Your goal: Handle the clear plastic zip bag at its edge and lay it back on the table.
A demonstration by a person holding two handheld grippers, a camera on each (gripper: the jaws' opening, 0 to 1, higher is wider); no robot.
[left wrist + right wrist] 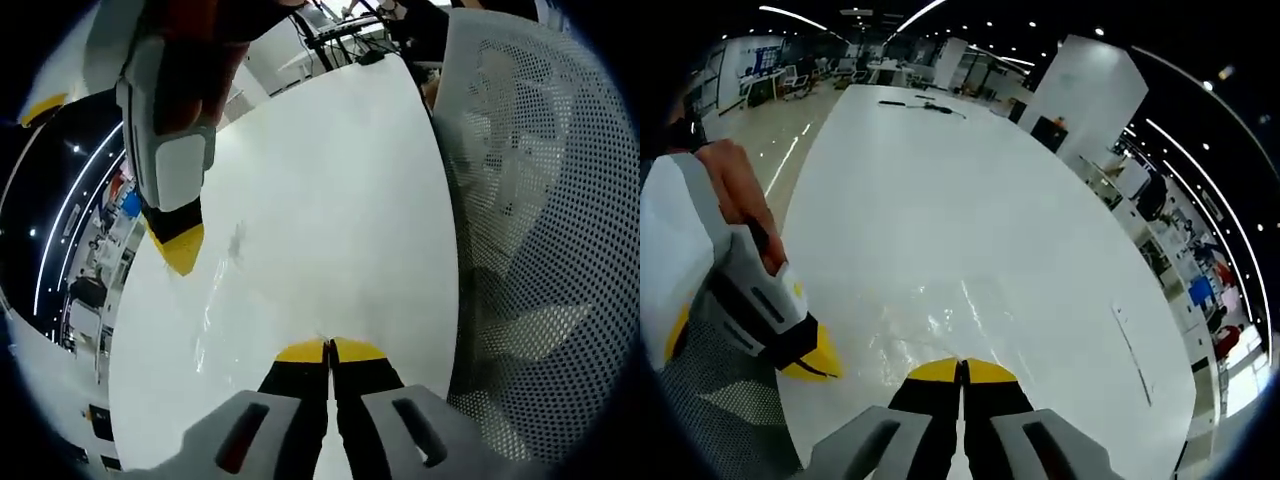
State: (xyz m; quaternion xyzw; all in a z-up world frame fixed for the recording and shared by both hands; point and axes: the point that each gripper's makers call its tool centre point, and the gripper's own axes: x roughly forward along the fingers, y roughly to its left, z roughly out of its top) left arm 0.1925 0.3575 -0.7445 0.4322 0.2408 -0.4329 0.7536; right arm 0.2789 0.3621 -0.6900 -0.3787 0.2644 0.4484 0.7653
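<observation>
Both grippers are down at the clear plastic zip bag (pixel 940 335), which lies flat and glossy on the white table (pixel 940 180), lower centre of the right gripper view. In the left gripper view the bag (pixel 235 300) is a faint crinkled sheen, centre-left, just ahead of the yellow tips.

Left gripper (pixel 329 350): jaws pressed together, tips at the bag's near edge. Looks like they're pinching film, but the plastic's too clear to be sure. Right gripper (pixel 962 370): jaws together too, tips at the bag's edge, bottom centre of its view. Same caveat, can't confirm a bite.

Each gripper crosses into the other view: the right one at upper left of the left gripper view, yellow tip touching or just above the bag; the left one at lower left of the right gripper view, a hand (pixel 740 190) wrapped round its grip.

Step, my read: edge-handling w/ the bag on or near the surface, prob. the lay-down end. Next move calls for keeping the film flat, easing both jaws apart w/o dragging the edge, then lifting straight clear.

Contents: bag looks empty, nothing visible inside. A mesh chair back (pixel 540 220) fills the right side of the left gripper view.
</observation>
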